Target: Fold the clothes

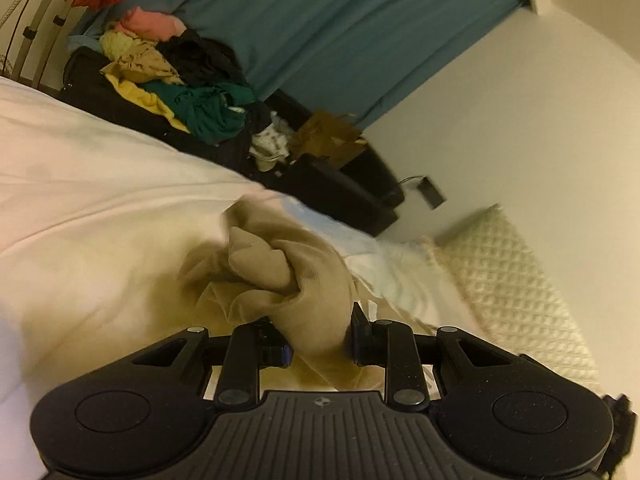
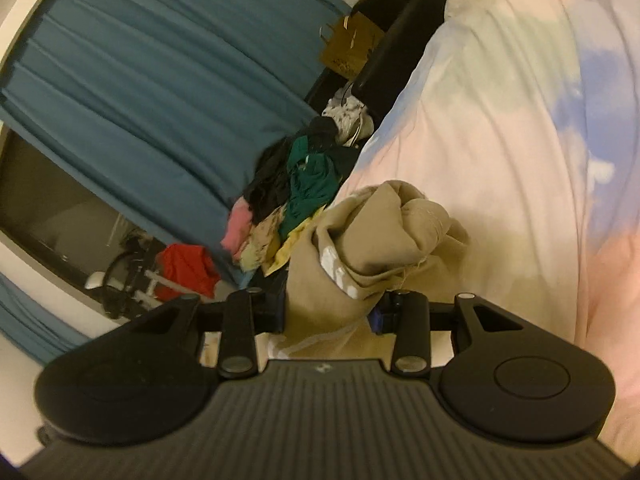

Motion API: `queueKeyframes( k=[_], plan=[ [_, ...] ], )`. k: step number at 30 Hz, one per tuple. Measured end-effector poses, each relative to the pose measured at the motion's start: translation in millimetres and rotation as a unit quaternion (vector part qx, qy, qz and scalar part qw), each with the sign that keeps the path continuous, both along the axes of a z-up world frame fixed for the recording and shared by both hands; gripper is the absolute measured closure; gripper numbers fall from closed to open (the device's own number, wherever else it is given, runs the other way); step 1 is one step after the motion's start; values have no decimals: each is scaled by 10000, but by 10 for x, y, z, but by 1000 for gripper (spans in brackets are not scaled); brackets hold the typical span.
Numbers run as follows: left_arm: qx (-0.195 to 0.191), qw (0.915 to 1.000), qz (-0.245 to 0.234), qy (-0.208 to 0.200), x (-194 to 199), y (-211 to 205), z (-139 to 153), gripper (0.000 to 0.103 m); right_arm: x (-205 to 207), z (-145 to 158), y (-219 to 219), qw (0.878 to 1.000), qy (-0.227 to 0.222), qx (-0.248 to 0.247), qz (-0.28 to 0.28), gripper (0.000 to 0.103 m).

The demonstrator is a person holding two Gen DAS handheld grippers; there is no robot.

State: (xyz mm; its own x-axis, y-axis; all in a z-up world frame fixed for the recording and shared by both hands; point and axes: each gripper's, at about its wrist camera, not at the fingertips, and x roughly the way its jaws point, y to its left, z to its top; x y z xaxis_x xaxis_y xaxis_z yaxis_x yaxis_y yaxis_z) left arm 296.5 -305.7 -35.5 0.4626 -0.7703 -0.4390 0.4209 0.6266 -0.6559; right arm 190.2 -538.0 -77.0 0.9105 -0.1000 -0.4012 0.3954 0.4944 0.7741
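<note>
A tan garment point(image 1: 276, 272) is bunched up over the pale bedcover point(image 1: 100, 208). My left gripper point(image 1: 320, 340) is shut on a thick wad of it, and the cloth bulges out ahead of the fingers. In the right wrist view the same tan garment point(image 2: 376, 240) shows a white print on one fold. My right gripper point(image 2: 332, 312) is shut on another bunch of it, held above the bedcover point(image 2: 500, 140). Most of the fingers are hidden by the fabric in both views.
A pile of loose clothes point(image 1: 180, 80), green, yellow, black and pink, lies on dark luggage beside the bed, seen too as the clothes pile point(image 2: 296, 200). A teal curtain point(image 1: 340, 40) hangs behind. A quilted pillow point(image 1: 512, 280) lies at the right. A red garment point(image 2: 184, 268) hangs near a window.
</note>
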Motion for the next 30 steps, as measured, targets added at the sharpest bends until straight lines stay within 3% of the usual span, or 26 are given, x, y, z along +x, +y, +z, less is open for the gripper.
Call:
queueKeyframes(
  k=[4,10,14,15,17,19,21,25,26,28,30],
  plan=[
    [636,9973,-372,-64,39,-148,-492,76,59,-499,12,9980,417,-438,162,63],
    [1222,9902,-673,-97,-237,26,-1211,76,-205,-1212,271,9938,953,-358,452,63],
    [1696,9818,-746,-408,-336,-14,-1353,66,-298,-1454,420,9917,1188,-166,473,59],
    [1763,9804,-757,-438,-365,-12,-1316,63,-322,-1433,460,9910,1226,-261,478,57],
    [1914,9771,-787,-494,-429,-5,-1224,40,-357,-1327,503,9882,1405,-409,461,52],
    [2008,9745,-815,-590,-446,23,-1108,24,-398,-1193,551,9845,1612,-544,427,51],
    [2000,9730,-809,-818,-576,123,-864,20,-474,-1029,598,9813,1722,-744,427,51],
    [1908,9694,-731,-1361,-949,339,-352,8,-689,-575,829,9731,1605,-1591,442,50],
    [1883,9680,-711,-1497,-1044,392,-224,4,-751,-451,885,9713,1503,-1778,477,46],
    [1832,9647,-669,-1769,-1232,500,31,2,-919,-188,1005,9691,1243,-2077,466,3],
    [1789,9576,-634,-2168,-1429,597,337,0,-1103,98,1145,9652,1026,-2372,400,0]
  ],
)
